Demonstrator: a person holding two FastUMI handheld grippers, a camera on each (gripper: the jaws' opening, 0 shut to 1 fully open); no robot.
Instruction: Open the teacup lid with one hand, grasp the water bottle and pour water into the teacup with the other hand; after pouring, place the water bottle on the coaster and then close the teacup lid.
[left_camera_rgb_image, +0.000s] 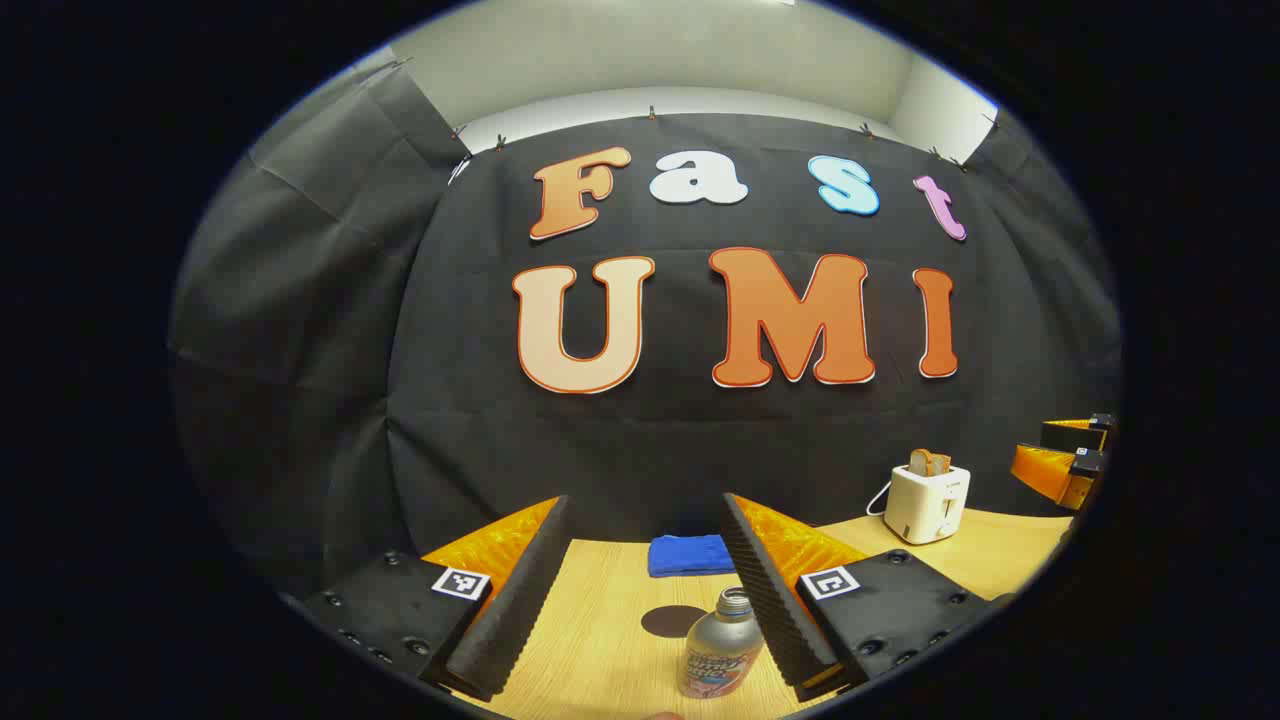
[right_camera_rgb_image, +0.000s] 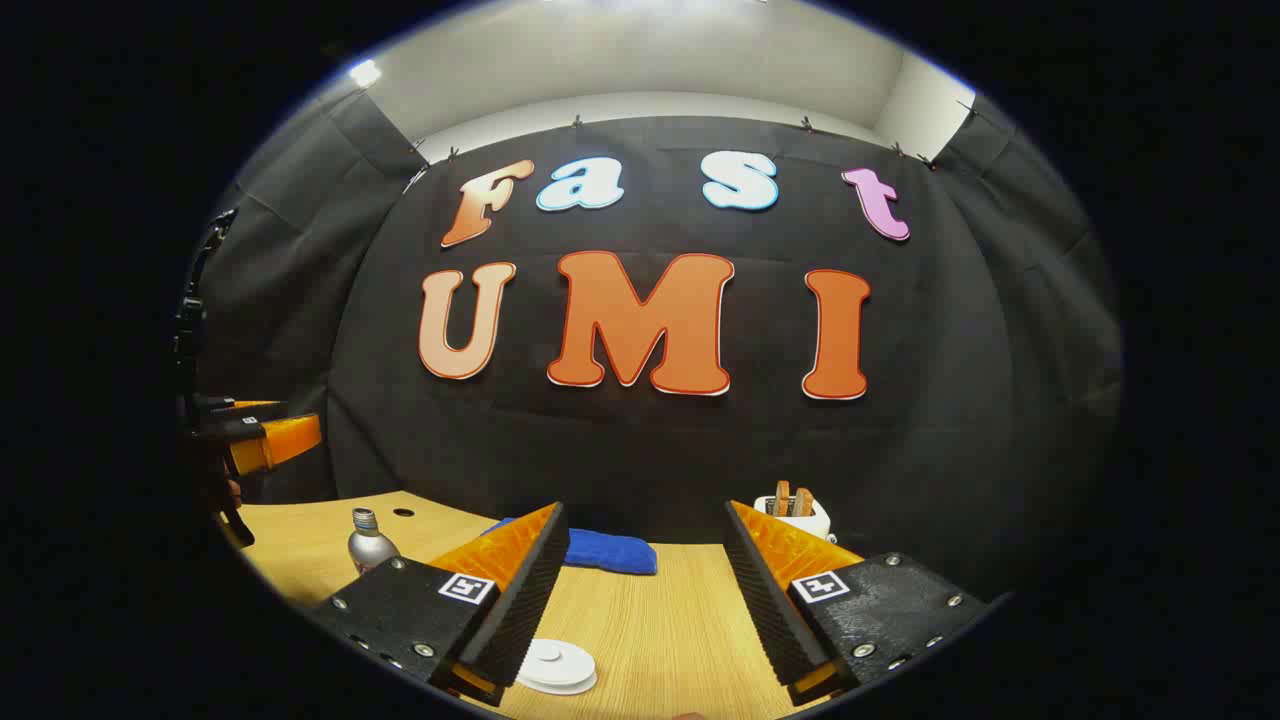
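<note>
A silver water bottle with its cap off stands on the wooden table, between my left gripper's open fingers and close to the right-hand one. Just behind it lies a dark round coaster. In the right gripper view the teacup's white lid with a small knob sits low down, just inside the left finger of my open right gripper. The bottle and coaster appear far left there, below the left gripper. The cup under the lid is hidden.
A folded blue cloth lies at the back of the table against the wall. A white toaster with bread in it stands at the back right, also seen in the right gripper view. The right gripper hovers beyond the toaster.
</note>
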